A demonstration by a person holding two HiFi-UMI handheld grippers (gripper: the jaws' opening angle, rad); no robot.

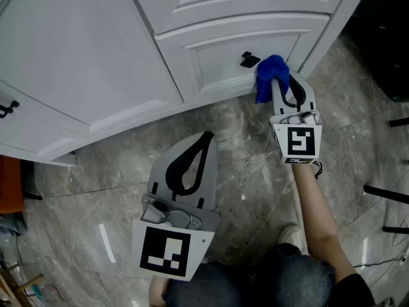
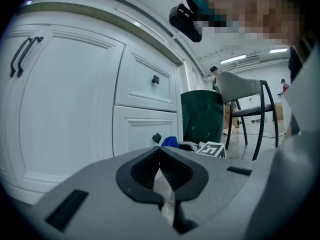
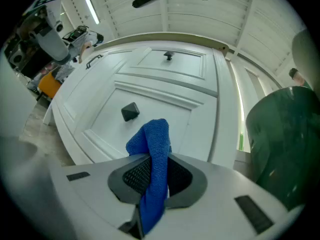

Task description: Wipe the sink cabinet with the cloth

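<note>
Grey veined marble floor (image 1: 96, 190) runs up to the foot of the white sink cabinet (image 1: 77, 56), whose panelled drawer front (image 1: 220, 62) carries a small black knob (image 1: 250, 59). The right tongs (image 3: 155, 159) are clamped on the cloth (image 1: 270, 75). They hold it up at the lower right part of that drawer front, just beside the knob. Whether the fabric actually presses on the paint cannot be told from these views.

The left tongs (image 1: 204, 139) have their tips together with nothing between them. They hang over the floor, well apart from the cabinet, and take no part in the work.

Wiping looks to be in hand on the lower drawer. The next move probably calls for pushing the bunched end flat against the panel and sweeping it across, steering round the knob and into the moulded grooves.

The cloth is a bright blue terry-like towel. It is pinched at its middle, so one folded lump sticks out past the tips and a tail hangs back below the jaws. It looks soft and limp.
</note>
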